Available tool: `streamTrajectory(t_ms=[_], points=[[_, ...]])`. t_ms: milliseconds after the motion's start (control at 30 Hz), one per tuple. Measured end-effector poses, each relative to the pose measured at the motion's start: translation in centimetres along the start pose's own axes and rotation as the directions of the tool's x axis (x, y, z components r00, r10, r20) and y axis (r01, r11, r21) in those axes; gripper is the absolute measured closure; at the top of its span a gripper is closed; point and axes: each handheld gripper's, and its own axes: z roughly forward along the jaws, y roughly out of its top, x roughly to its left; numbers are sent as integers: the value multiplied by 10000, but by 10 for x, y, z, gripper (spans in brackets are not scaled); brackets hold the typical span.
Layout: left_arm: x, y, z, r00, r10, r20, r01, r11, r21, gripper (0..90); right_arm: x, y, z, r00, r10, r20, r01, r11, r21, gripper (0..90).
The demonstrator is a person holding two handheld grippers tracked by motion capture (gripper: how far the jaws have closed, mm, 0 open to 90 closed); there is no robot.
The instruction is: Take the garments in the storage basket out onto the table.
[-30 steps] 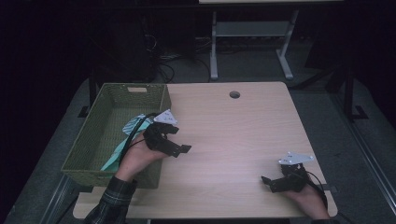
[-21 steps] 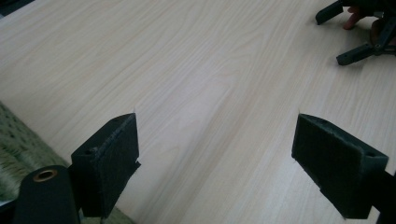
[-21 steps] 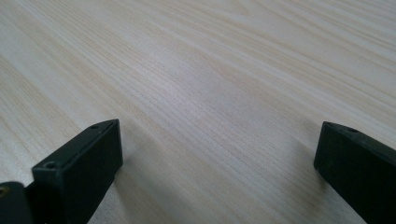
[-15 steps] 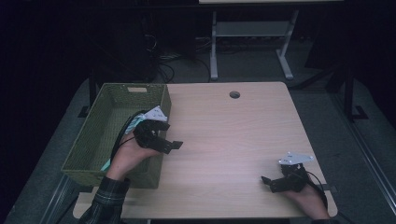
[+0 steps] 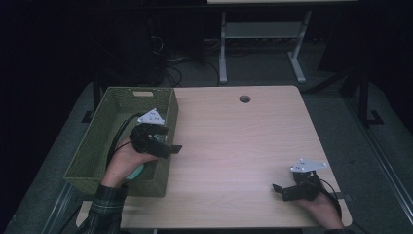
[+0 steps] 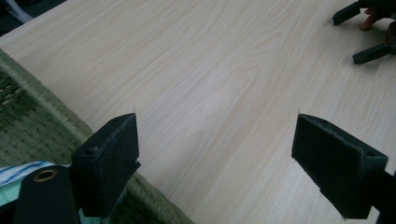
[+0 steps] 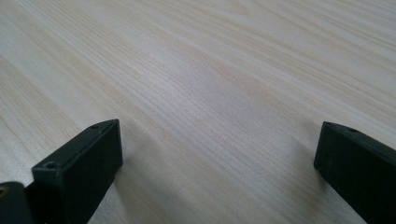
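The green woven basket point(image 5: 100, 141) sits on the near-left part of the light wooden tabletop point(image 5: 243, 146), its long right wall running beside the bare wood. Everything else is placed from this basket.

The left claw point(image 5: 168, 146) hangs over the basket's right wall, toward its near end, with the grey three-cornered plate on top and the black cable looping back into the basket. Its tip juts out past the rim over the wood. In the left gripper view the two black jaws stand wide apart with nothing between them; one jaw is above the woven rim point(image 6: 51, 121), the other above plain tabletop. The person's left hand point(image 5: 127, 158) is wrapped around the claw's body, and the plaid sleeve point(image 5: 104, 207) crosses the basket's near wall.

Inside the basket, under that hand and close to the near-right corner, lies a pale teal and white item point(image 5: 136, 170); a corner of it, striped blue and white, also peeks out at the bottom left of the left gripper view point(image 6: 21, 170). What it is cannot be told, since most of it is hidden by the hand and claw. The left claw is not touching it.

The right claw point(image 5: 280, 190) rests well apart from the basket, far to its right near the tabletop's near edge, pointing back toward the basket. In the right gripper view its jaws are spread wide and empty, low over bare wood.
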Motion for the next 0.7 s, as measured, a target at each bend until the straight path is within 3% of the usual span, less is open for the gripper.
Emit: streamTrajectory(t_ms=[700], points=[[25,-18,-22,9944,-556,-903,556,9985,-23,143,0,0,0,10000,0,2,0,10000,-1,8]])
